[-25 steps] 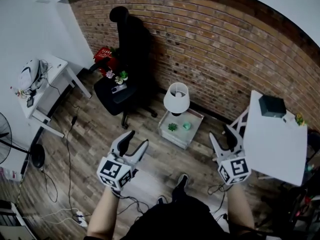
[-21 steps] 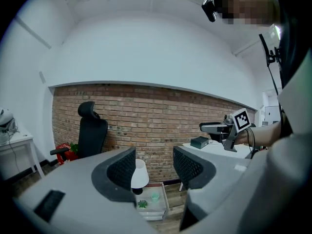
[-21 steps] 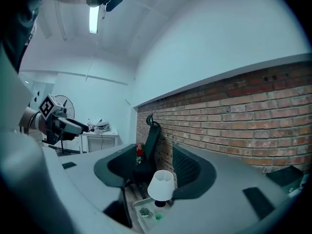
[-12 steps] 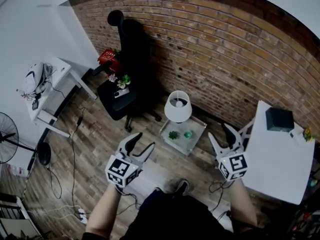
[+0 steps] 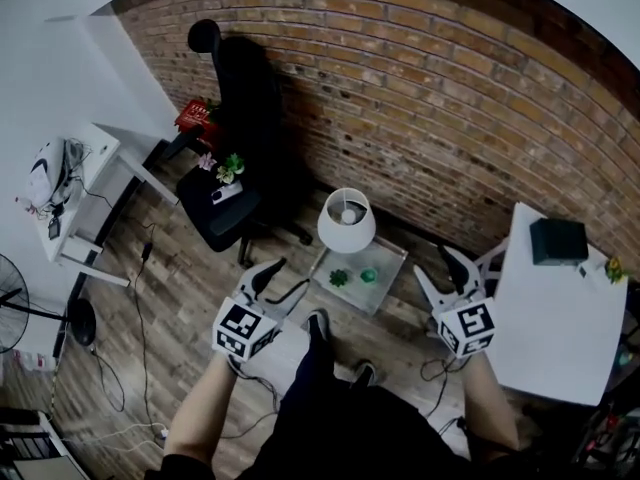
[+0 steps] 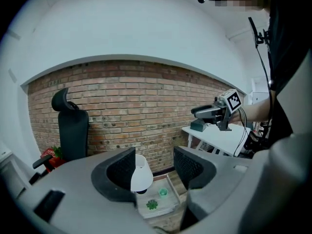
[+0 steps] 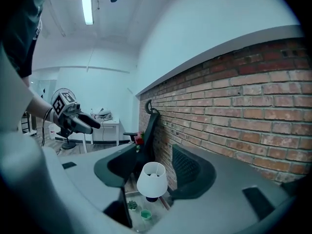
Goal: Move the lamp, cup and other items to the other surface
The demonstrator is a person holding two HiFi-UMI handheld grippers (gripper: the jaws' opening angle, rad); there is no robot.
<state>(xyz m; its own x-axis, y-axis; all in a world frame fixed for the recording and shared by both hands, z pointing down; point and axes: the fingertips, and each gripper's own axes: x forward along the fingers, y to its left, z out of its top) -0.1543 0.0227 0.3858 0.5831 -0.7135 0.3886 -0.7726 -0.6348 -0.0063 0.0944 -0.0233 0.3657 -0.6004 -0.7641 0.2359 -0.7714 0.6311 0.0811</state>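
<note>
Evidently, no item has yet been transferred: the lamp [image 5: 347, 220] is seen at the far corner of the low stand [image 5: 388, 286], by the brick wall, with the plant [image 5: 340, 278] and the cup [image 5: 369, 276] side by side near its middle. The left gripper [image 5: 283, 278] and right gripper [image 5: 437, 265] are held short of the stand's near edge, each with jaws spread wide and nothing between them. The white table [image 5: 550, 338], taken to be the other surface, carries a dark box [image 5: 558, 240] near its far edge; all three moves are judged outstanding.
</note>
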